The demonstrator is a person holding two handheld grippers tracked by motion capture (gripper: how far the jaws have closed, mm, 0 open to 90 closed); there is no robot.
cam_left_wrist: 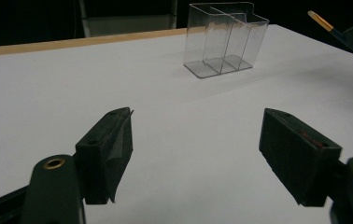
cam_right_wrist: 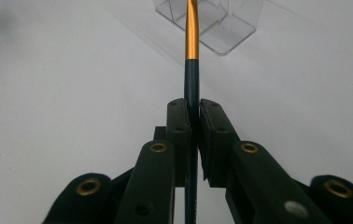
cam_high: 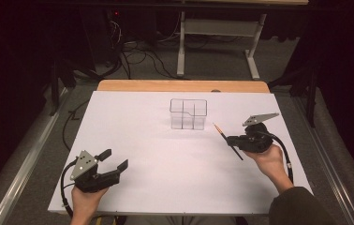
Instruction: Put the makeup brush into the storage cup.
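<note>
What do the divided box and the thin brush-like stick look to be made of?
Divided box: clear, glossy rigid plastic, probably acrylic; the table shows through its walls. Stick: dark painted handle, wood or plastic, unclear which; its shiny gold sleeve looks metallic.

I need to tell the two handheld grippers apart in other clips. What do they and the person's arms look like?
Both the left gripper and the right gripper are black, with blocky padded jaws, brass-coloured rivets, a grey three-cornered plate on top and a trailing black cable. A dark sleeve covers the right forearm.

Left black two-jaw gripper [cam_high: 112, 160] low at near left, jaws spread wide and empty, right black two-jaw gripper [cam_high: 230, 139] raised at right, jaws clamped together, both hand-held
</note>
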